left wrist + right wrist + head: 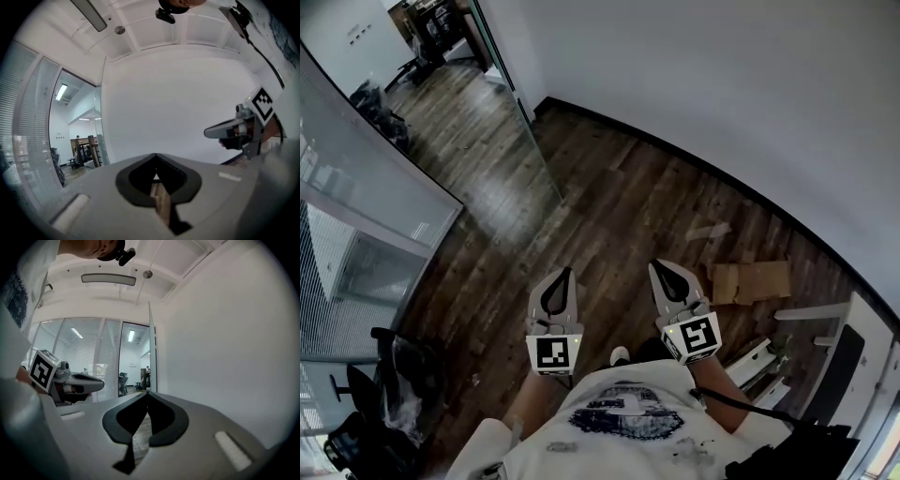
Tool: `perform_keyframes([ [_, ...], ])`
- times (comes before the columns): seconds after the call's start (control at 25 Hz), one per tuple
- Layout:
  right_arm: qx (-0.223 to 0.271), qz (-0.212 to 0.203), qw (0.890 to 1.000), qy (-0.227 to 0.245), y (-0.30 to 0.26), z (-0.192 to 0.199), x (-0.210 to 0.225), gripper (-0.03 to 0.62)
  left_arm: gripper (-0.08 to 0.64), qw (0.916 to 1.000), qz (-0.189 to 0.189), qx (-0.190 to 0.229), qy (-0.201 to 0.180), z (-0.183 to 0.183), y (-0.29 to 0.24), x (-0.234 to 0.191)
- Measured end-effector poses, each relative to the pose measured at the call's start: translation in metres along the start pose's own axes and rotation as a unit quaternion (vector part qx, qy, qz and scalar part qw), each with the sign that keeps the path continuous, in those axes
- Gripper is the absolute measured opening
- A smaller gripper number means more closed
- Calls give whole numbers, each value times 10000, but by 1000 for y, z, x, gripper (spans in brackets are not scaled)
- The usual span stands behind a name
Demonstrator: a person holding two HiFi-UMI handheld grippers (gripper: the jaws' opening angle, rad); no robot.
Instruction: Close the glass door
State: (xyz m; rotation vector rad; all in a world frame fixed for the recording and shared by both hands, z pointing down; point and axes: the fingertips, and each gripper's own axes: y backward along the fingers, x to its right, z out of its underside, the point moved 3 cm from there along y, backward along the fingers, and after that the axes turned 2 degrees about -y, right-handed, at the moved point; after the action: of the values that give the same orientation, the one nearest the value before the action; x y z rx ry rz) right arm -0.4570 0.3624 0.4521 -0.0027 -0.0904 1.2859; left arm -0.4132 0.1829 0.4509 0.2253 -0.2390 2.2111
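Note:
The glass door (523, 141) stands open at the upper left, swung into the room beside the white wall, its free edge down on the wooden floor. It also shows in the left gripper view as the glass door (98, 136) and in the right gripper view as the upright glass door (152, 352). My left gripper (566, 272) and right gripper (659, 265) are held side by side in front of the person, well short of the door. Both point level with jaws together and nothing between them. Each sees the other: the right gripper (206, 132), the left gripper (102, 379).
A glass partition (366, 187) with blinds runs along the left. A black office chair (394, 375) stands at the lower left. Flattened cardboard (750, 279) lies on the floor at the right, near white furniture (853, 356). A white wall (722, 84) bounds the far side.

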Motion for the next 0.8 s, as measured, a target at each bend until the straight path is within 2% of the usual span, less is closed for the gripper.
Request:
perform_keyframes([
  [0.2,88,32,10000,20,-20,-7,27,5,3,10000,-72,-48,31,1,-29,-8],
  [0.4,182,-58,9998,-83,-47,-6,74,6,3,9996,-212,-175,-90,0,-72,-6],
  [0.52,172,-157,9995,-236,-72,-4,104,6,3,9989,-341,-291,-134,-2,-105,-7],
  [0.8,126,-520,9984,-202,-129,-12,190,5,3,9979,-511,-342,-178,-26,-209,5],
])
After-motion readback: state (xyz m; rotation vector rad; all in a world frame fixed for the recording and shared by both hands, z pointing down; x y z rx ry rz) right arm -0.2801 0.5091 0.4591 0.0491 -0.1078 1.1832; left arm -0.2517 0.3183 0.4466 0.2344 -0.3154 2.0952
